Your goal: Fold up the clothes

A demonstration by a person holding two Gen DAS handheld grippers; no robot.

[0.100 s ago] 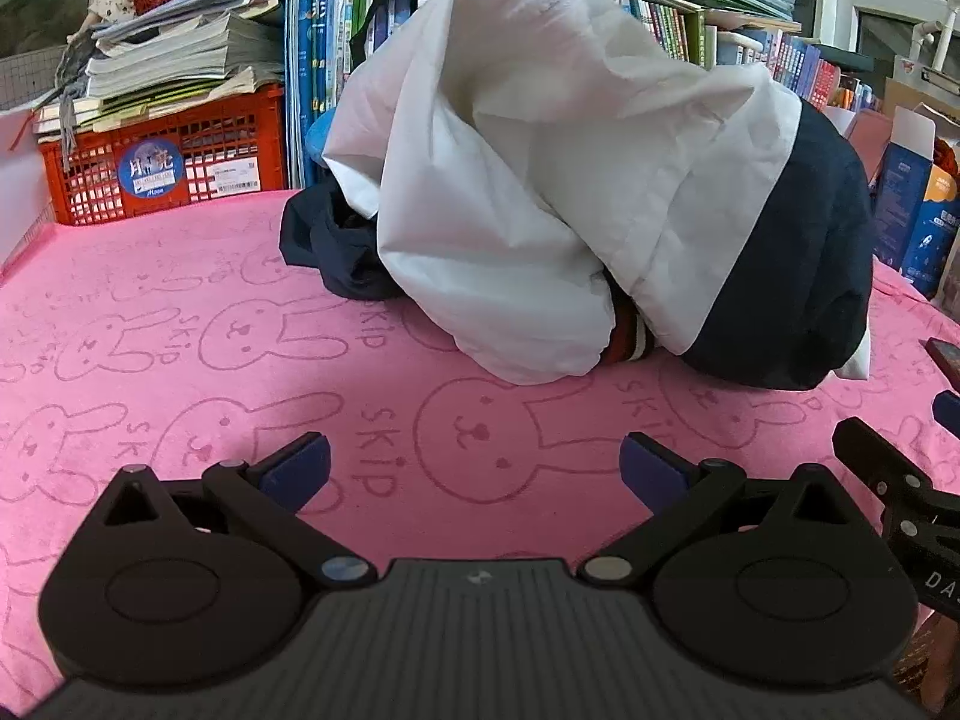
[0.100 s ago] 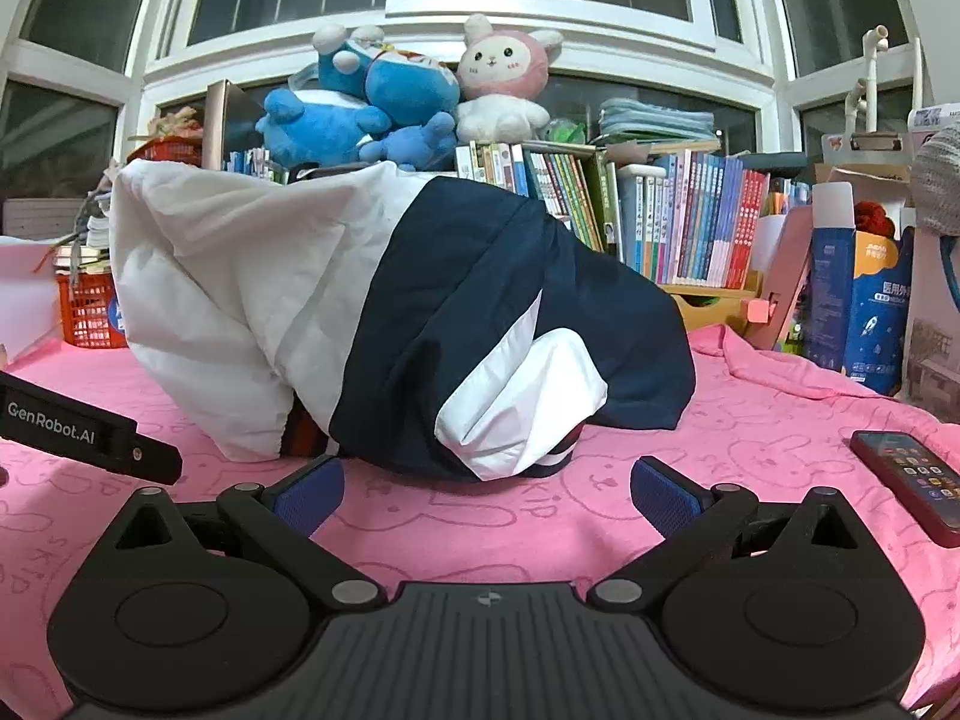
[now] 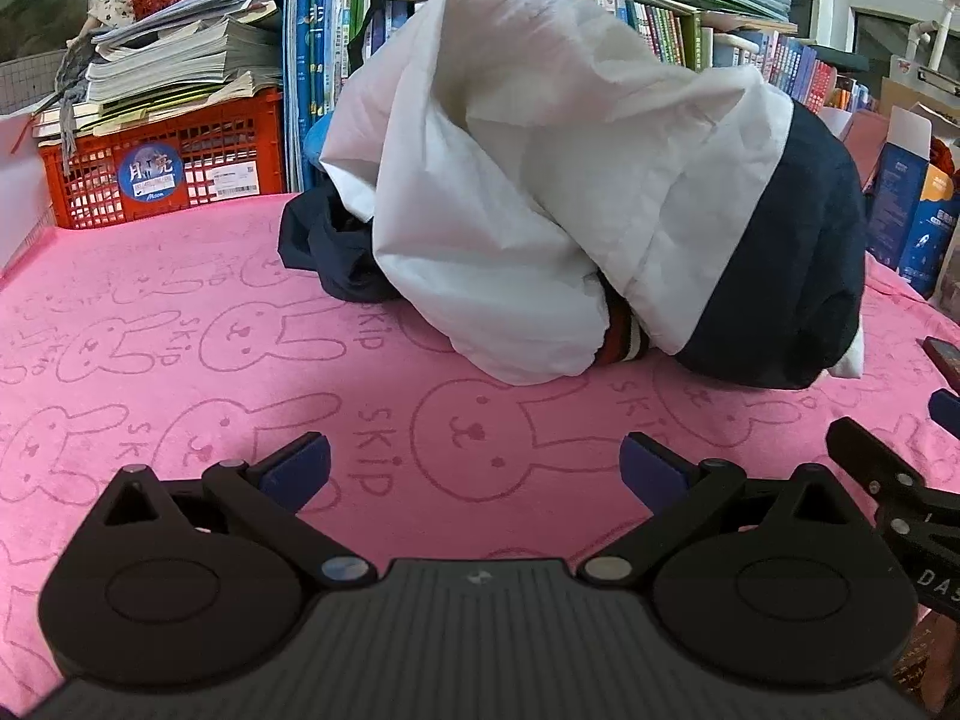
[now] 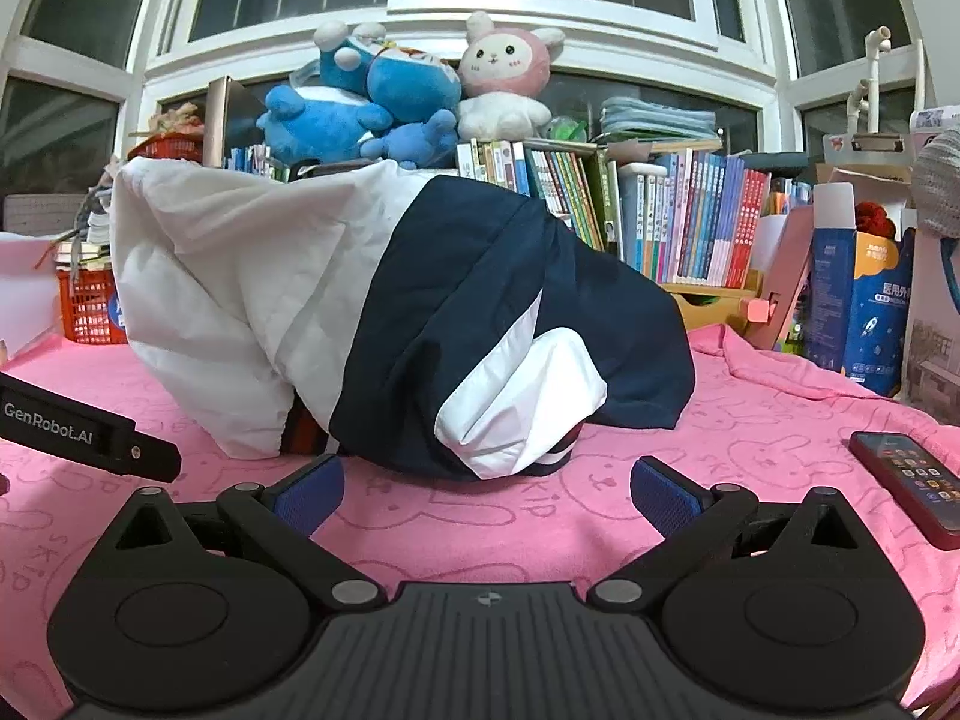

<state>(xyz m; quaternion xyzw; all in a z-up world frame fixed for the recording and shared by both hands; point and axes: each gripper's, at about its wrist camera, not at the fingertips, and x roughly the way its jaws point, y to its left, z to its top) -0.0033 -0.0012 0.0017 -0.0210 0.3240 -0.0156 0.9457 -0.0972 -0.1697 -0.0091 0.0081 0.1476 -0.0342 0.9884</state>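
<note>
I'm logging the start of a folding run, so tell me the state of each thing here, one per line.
Jacket: unfolded, bunched in a heap on the pink cloth.
Left claw: open, empty, short of the jacket.
Right claw: open, empty, just short of the jacket.
Phone: lying flat, screen lit.
Red crate: upright, papers stacked on top.

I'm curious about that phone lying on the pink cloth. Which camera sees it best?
The right wrist view: the phone lies face up at the right, its screen icons visible. The left wrist view catches only a dark sliver of it at the right edge.
</note>
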